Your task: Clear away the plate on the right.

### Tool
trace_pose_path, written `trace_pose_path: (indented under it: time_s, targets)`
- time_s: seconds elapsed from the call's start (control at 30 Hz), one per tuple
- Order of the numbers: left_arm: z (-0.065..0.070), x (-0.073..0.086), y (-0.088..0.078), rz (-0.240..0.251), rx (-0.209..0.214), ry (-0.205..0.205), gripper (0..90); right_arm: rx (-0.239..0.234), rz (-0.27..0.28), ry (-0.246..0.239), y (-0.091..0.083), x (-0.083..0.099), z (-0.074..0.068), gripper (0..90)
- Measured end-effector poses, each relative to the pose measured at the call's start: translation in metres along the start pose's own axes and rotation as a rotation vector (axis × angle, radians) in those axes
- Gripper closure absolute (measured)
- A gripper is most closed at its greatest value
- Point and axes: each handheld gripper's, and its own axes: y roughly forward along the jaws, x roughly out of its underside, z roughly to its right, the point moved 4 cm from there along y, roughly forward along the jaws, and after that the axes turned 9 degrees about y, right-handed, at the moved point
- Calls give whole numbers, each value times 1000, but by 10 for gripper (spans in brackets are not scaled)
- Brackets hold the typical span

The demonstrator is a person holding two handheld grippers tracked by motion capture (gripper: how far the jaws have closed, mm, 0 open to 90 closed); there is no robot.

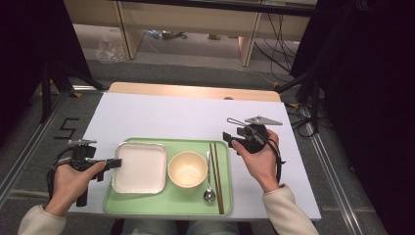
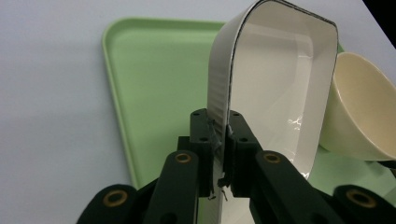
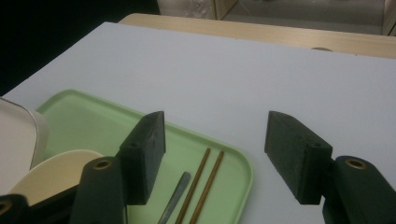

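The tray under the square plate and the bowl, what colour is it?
The tray is light green, plain with no pattern; the high view shows it best.

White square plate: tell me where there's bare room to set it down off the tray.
Free: the white table beyond the green tray, up to the wooden edge, and the strip beside the chopsticks under the right gripper. Crowded: the tray, with white square plate, bowl and spoon.

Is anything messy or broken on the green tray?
Nothing stands out. The white square plate, cream bowl, spoon and chopsticks lie neatly on the green tray; the left gripper pinches the plate's rim.
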Motion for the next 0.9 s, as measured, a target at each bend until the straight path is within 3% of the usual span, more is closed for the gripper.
trace_pose_path:
  time_s: [0.1,0.17,0.27,0.33,0.47,0.5,0.57,0.63,0.73,0.83,0.9]
  targets:
    - [-1,0,6,-16,11,-26,827,17,1,-8,0,0,1,390]
    - [-2,0,10,-24,10,-40,823,7,-4,20,1,1,0,390]
    - [-5,1,15,-46,-5,-36,814,21,-11,17,1,2,1,390]
    - [-7,2,19,-50,-18,-42,808,2,-7,0,2,1,1,390]
    - [-10,5,27,-64,-56,-59,774,7,-9,-10,2,1,2,390]
    - [-10,6,29,-68,-75,-71,713,6,-6,-6,2,1,2,390]
    - [-10,7,30,-61,-79,-46,620,11,-13,12,1,2,2,390]
    - [-8,6,28,-52,-111,45,543,17,-15,7,1,2,3,390]
    - [-3,2,28,-11,-110,83,485,10,-7,13,2,2,4,390]
    - [-1,-1,24,32,-140,141,443,24,-16,20,1,3,4,390]
    - [0,-4,22,88,-163,136,414,19,-3,2,1,3,6,390]
